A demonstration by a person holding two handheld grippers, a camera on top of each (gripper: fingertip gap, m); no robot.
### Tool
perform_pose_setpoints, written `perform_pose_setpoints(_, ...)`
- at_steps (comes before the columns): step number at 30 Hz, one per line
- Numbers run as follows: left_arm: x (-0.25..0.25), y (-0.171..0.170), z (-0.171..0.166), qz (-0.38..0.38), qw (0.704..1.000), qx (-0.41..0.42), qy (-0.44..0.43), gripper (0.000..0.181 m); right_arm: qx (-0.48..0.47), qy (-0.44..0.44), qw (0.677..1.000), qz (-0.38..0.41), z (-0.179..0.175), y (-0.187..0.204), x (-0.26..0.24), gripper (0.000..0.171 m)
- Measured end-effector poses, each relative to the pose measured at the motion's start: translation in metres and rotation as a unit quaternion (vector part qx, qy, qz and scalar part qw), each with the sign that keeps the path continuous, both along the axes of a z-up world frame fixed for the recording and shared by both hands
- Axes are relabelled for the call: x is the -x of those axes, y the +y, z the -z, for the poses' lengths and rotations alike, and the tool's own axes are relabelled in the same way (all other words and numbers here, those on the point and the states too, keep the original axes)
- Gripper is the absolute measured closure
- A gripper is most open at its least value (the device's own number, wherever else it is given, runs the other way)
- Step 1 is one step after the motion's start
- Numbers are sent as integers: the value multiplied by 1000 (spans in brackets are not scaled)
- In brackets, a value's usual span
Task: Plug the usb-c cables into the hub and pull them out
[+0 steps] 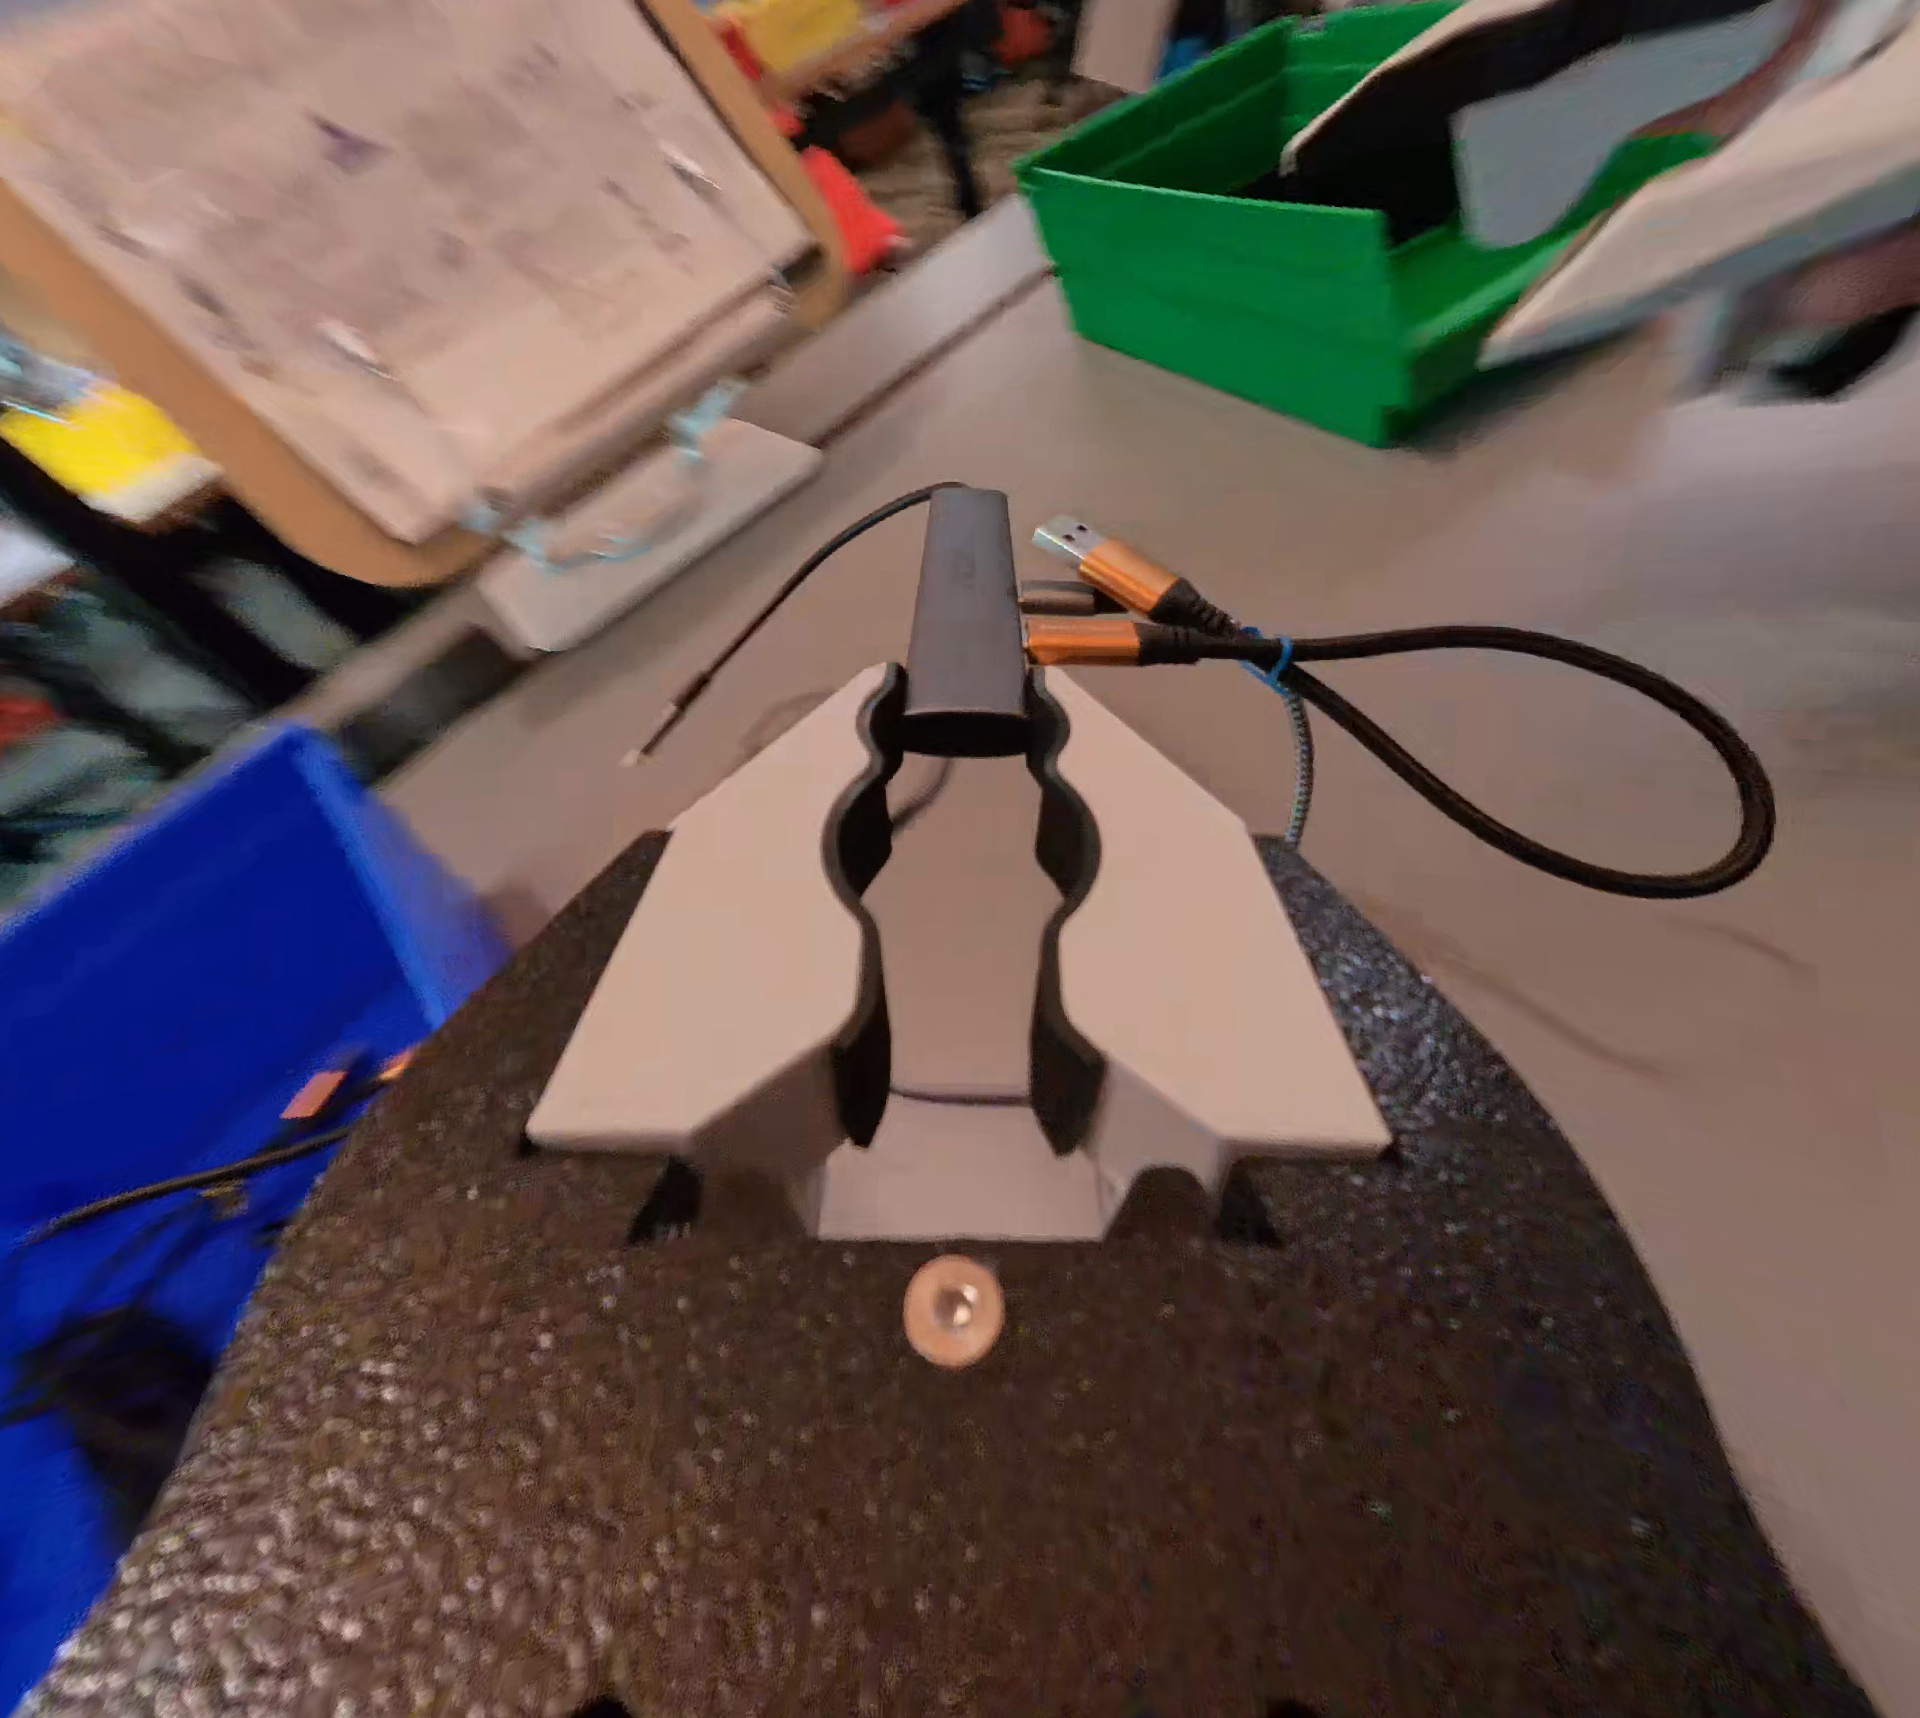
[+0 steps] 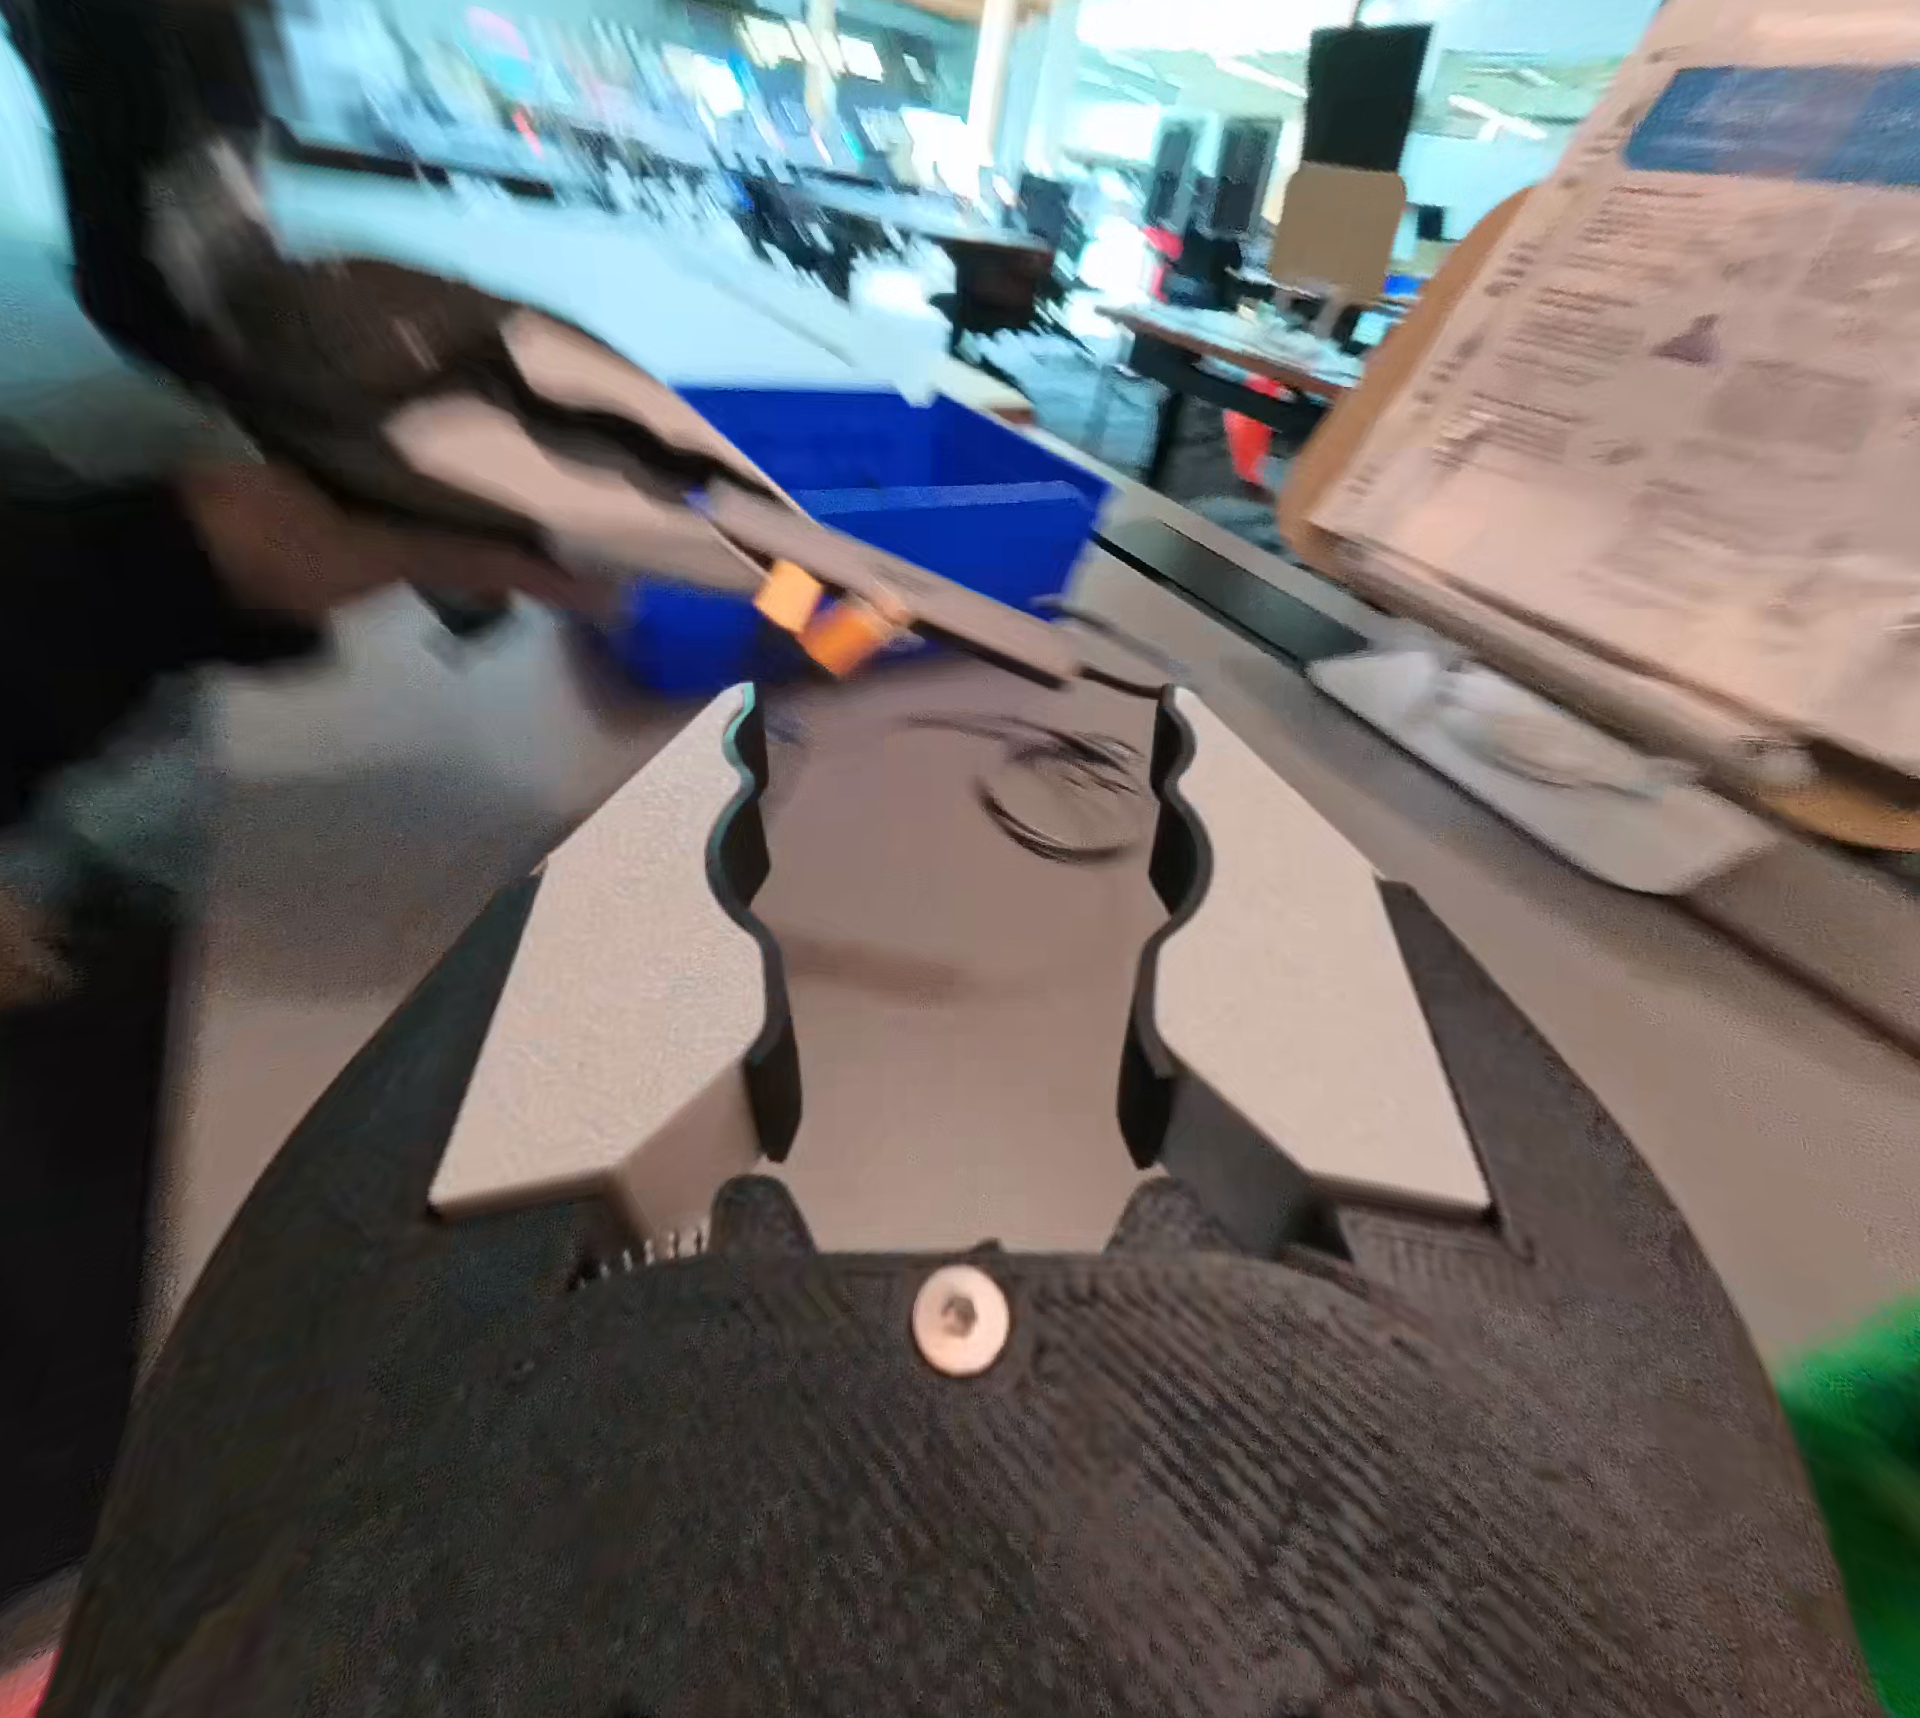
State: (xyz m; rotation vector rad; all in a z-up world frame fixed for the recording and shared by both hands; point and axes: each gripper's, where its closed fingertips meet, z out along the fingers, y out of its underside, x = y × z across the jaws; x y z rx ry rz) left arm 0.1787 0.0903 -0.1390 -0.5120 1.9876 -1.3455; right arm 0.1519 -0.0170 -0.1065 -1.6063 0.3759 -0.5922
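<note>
My left gripper (image 1: pixel 964 712) is shut on the near end of a dark grey hub (image 1: pixel 964 619) and holds it above the grey table. An orange plug (image 1: pixel 1081 640) of a black braided cable (image 1: pixel 1621 837) sits in the hub's right side. A second orange plug (image 1: pixel 1117 572) with a bare silver tip hangs free just above it. The hub's own thin black lead (image 1: pixel 790 598) trails to the left. My right gripper (image 2: pixel 961 712) is open and empty over the table. The left gripper also shows in the right wrist view (image 2: pixel 727 525), blurred, with orange plugs (image 2: pixel 831 619) beside it.
A green bin (image 1: pixel 1226 255) stands at the back right, with the other gripper above it. A blue bin (image 1: pixel 208 993) is at the near left, also in the right wrist view (image 2: pixel 935 484). A cardboard board with paper sheets (image 1: pixel 395 193) stands on a white base behind.
</note>
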Motion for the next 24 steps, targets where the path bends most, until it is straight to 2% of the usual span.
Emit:
perform_pose_setpoints(1,-4,1,-4,-28,999,-3,-42,160,-45,22,998,-27,-12,13,10,99)
perform_pose_setpoints(3,-7,-2,-9,-65,993,6,-102,160,-73,39,996,-45,-17,41,23,113)
perform_pose_setpoints(6,-6,-6,-14,-103,980,40,-165,160,-16,42,999,-5,11,67,15,119)
perform_pose_setpoints(8,-3,-12,-11,-104,977,64,-174,160,-2,30,999,31,25,68,4,129)
perform_pose_setpoints(10,0,-19,-4,-98,976,66,-181,160,-15,38,999,20,32,70,4,142)
perform_pose_setpoints(15,6,-33,11,-71,980,57,-176,161,-13,65,997,40,41,63,-8,146)
perform_pose_setpoints(19,7,-36,13,-63,982,62,-169,160,-9,79,996,39,47,62,-10,160)
perform_pose_setpoints(24,8,-36,14,-59,983,67,-162,161,-13,87,995,37,50,60,-10,159)
